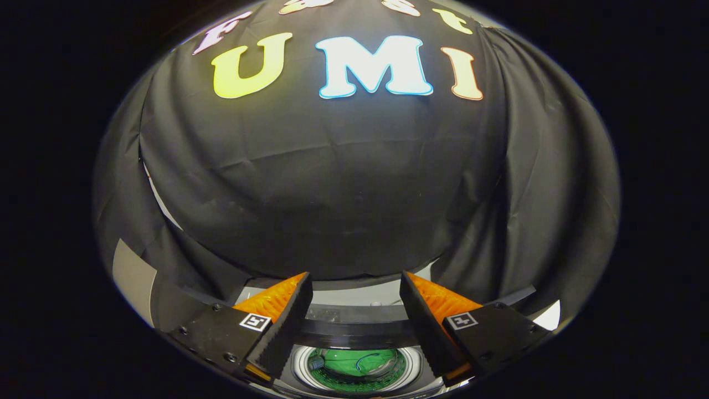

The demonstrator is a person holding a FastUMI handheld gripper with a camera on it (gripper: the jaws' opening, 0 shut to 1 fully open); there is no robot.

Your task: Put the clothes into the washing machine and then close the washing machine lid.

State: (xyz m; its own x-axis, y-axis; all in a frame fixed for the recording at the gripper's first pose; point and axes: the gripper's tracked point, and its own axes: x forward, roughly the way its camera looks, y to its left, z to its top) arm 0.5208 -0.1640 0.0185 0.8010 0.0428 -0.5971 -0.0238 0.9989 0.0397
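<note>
We're holding the gripper (354,291) wide apart with nothing between its fingers; it's gripping no cloth and no lid. The washing machine (357,328) is sitting at the bottom centre of the frame, below and between the fingers; its round drum opening is facing up at us. A green garment (360,363) is lying inside the drum, so we're judging the loading step done. The lid (354,316) looks like the dark curved band just beyond the opening, at the machine's far side, apparently raised; we can't tell its hinge line. We're reckoning the closing move runs from the far side toward us; nothing is blocking it.
</note>
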